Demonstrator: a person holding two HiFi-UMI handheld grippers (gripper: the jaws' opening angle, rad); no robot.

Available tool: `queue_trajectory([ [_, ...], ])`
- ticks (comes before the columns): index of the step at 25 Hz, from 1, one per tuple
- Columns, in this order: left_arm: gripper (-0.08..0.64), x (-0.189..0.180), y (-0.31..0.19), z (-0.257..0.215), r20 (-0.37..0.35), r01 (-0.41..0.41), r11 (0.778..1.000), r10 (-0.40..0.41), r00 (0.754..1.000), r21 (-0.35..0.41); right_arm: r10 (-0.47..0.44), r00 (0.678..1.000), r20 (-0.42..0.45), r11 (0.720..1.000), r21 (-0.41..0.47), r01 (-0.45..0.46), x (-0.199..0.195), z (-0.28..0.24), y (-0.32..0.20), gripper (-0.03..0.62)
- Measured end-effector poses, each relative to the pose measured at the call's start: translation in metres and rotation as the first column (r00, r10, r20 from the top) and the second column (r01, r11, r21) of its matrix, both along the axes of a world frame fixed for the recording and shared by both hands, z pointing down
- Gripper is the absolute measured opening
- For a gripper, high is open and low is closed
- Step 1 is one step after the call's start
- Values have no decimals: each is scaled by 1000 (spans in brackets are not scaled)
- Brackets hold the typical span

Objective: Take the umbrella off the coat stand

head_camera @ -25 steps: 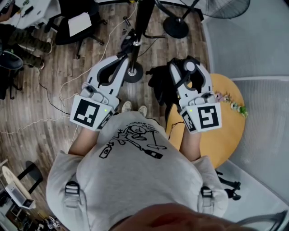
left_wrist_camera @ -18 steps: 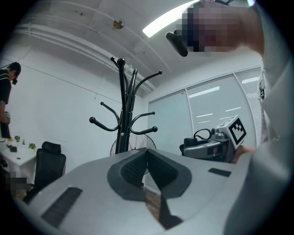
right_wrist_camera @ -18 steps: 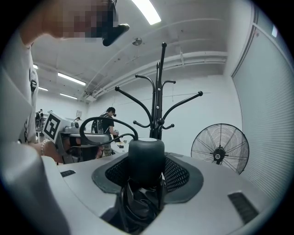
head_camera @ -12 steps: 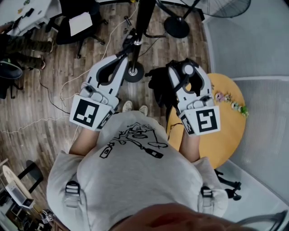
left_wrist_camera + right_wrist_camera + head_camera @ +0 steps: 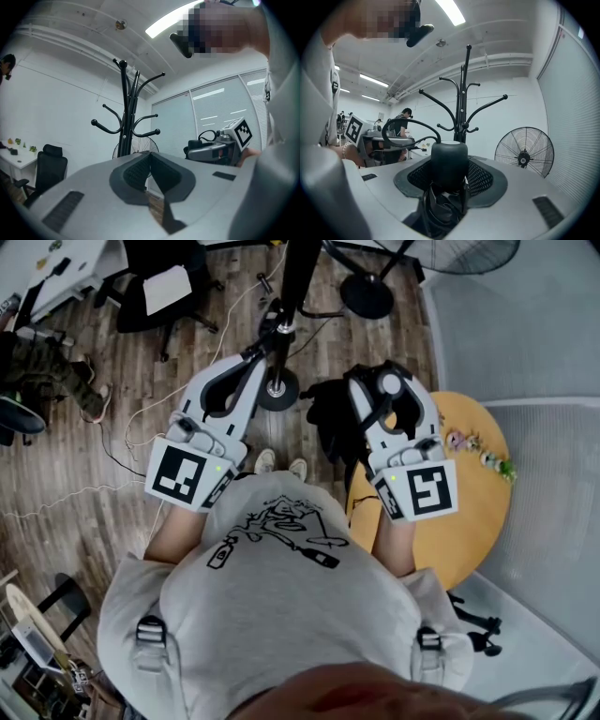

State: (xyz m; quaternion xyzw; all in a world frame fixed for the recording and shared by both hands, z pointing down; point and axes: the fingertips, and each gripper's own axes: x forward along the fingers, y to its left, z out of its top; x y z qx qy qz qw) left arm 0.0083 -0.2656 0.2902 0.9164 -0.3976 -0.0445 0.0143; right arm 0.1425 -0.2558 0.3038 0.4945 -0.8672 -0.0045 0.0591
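The black folded umbrella [image 5: 449,161] stands with its round handle between the jaws of my right gripper [image 5: 450,174], which is shut on it. Its fabric [image 5: 440,211] hangs below, and a black wrist strap [image 5: 408,124] loops off to the left. In the head view the umbrella [image 5: 330,418] dangles under the right gripper [image 5: 386,382], apart from the coat stand [image 5: 296,277]. The black coat stand [image 5: 463,101] rises just ahead with bare hooks. My left gripper [image 5: 261,345] is shut on nothing, level, near the stand's pole [image 5: 123,117].
A round yellow table [image 5: 473,498] is at my right, beside a glass wall. A floor fan [image 5: 524,152] stands behind the stand, its base [image 5: 366,296] on the wood floor. An office chair [image 5: 159,287] and loose cables [image 5: 141,409] lie left.
Both grippers and the umbrella have kept still. Only a seated person's legs at the far left of the head view have shifted.
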Motion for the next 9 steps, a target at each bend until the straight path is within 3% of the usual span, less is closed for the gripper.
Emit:
queue_trajectory([
  [9, 8, 1, 1, 3, 1, 0, 1000, 0, 1000, -1, 3, 1000, -1, 1000, -2, -3, 2, 4, 0, 216],
])
